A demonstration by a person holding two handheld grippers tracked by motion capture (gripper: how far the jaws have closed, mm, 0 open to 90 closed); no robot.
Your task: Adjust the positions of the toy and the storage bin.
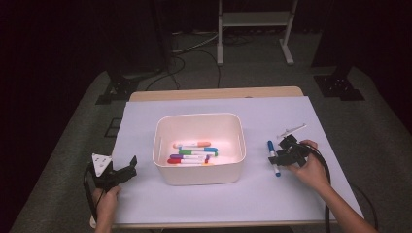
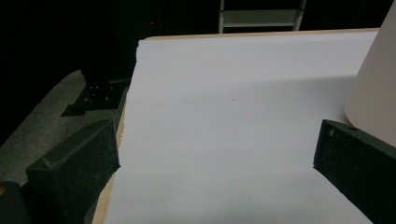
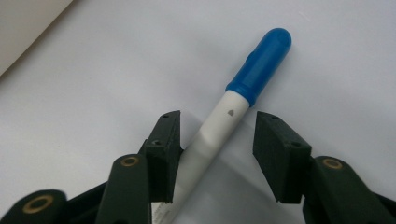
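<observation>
A marker with a blue cap and white barrel (image 1: 273, 158) lies on the white sheet to the right of the bin. My right gripper (image 1: 279, 156) reaches down over it. In the right gripper view the marker (image 3: 233, 112) runs between the two jaws; the left jaw touches the barrel and a gap shows at the right jaw, so the right gripper (image 3: 217, 135) is open around it. My left gripper (image 1: 130, 167) rests near the table's front left corner. Its jaws stand wide apart over bare sheet, and the left gripper (image 2: 215, 154) is open.
A white bin (image 1: 199, 116) stands mid-table and holds several coloured markers (image 1: 194, 153). Its wall (image 2: 378, 79) rises just right of my left gripper. A thin white object (image 1: 291, 130) lies behind the right hand. The table edge (image 2: 112, 196) runs under the left jaw.
</observation>
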